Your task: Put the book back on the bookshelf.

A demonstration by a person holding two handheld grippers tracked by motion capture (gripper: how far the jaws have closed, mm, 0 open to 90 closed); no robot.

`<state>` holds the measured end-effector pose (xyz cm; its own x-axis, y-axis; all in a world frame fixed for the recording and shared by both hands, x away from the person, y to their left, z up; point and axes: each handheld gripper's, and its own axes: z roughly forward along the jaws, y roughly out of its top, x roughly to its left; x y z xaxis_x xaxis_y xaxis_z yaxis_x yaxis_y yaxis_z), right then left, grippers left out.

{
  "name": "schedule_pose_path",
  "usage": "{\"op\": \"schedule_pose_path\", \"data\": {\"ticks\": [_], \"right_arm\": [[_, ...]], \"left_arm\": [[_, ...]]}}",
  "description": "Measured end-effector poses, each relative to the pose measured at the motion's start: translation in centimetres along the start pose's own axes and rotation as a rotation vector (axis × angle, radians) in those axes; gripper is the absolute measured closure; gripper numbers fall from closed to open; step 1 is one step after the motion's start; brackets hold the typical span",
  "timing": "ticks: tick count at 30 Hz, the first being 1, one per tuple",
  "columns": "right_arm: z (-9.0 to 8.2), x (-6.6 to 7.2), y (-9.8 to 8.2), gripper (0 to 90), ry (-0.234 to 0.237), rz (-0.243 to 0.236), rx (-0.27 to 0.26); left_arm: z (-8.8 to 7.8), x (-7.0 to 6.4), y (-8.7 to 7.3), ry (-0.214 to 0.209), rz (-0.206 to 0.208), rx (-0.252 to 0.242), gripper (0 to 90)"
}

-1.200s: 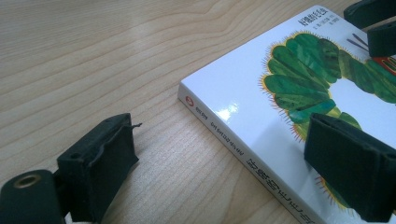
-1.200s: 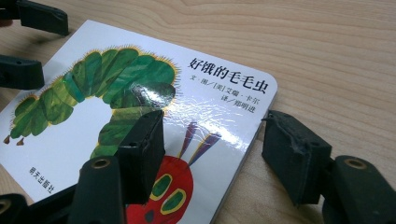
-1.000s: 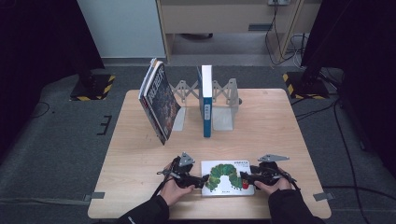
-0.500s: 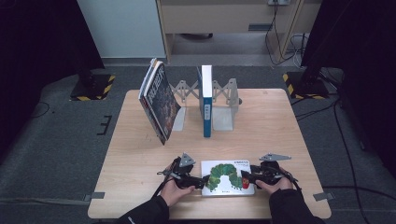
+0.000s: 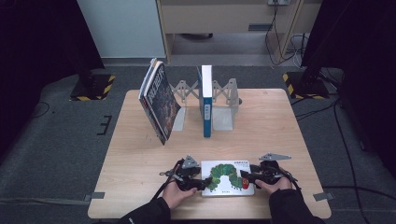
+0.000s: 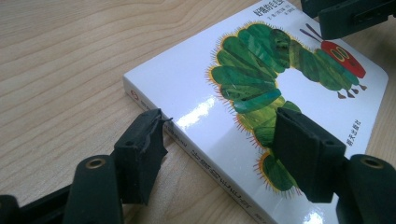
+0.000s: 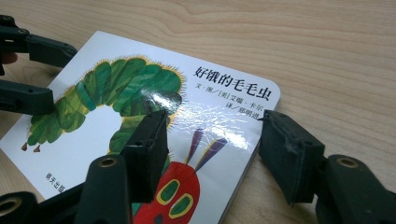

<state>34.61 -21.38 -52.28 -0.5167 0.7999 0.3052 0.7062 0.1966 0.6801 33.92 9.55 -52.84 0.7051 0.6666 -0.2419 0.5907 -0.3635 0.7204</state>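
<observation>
A: From the high view, what was on the light wooden table [image 5: 140,154]?

B: Three groups of books. One white board book with a green caterpillar on its cover [image 5: 227,178] lay flat at the near edge. One tall blue-and-white book [image 5: 206,100] stood upright in the grey metal expanding book rack [image 5: 224,100], and two dark books [image 5: 159,100] leaned together at the rack's left end. Two hands came in from below, one gripper each: the left gripper [image 5: 201,183] at the flat book's left edge, the right gripper [image 5: 246,177] at its right edge.

A: And the left gripper view?

B: Two black jaws straddled the caterpillar book [image 6: 261,88]'s spine edge, one against the side where it met the table, one over the cover. They had just been closing with the book between them; whether the pads [image 6: 140,149] pressed yet, I couldn't tell. One jaw of the other gripper [image 6: 348,16] showed at the far corner.

A: The right gripper view?

B: Again two jaws, one on the cover of the book [image 7: 140,93], one beside its rounded corner. A firm hold couldn't be judged there either. The other gripper's two jaws [image 7: 28,74] sat at the far edge.
</observation>
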Motion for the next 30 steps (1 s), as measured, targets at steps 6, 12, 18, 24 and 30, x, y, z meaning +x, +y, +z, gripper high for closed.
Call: {"op": "schedule_pose_path", "data": {"ticks": [6, 12, 18, 24, 30], "right_arm": [[0.07, -0.17, 0.13, 40.9, 0.009, 0.004, -0.002], [0.57, -0.20, 0.71, 40.2, 0.011, 0.002, -0.011], [0.76, -0.42, 0.75, 42.8, 0.012, 0.017, -0.014], [0.47, -0.35, 0.26, 41.3, 0.028, 0.030, -0.021], [0.02, -0.34, 0.19, 40.8, 0.048, 0.044, -0.046]], "left_arm": [[0.04, -0.05, 0.16, 0.011, 0.018, 0.003, 32.3], [0.05, 0.22, 0.46, 0.034, 0.034, -0.001, 32.2], [-0.19, 0.06, 0.40, 0.033, 0.029, 0.011, 33.8], [-0.39, 0.06, 0.10, 0.033, 0.014, 0.018, 30.8], [-0.28, 0.19, 0.05, 0.024, 0.003, 0.016, 29.5]]}}
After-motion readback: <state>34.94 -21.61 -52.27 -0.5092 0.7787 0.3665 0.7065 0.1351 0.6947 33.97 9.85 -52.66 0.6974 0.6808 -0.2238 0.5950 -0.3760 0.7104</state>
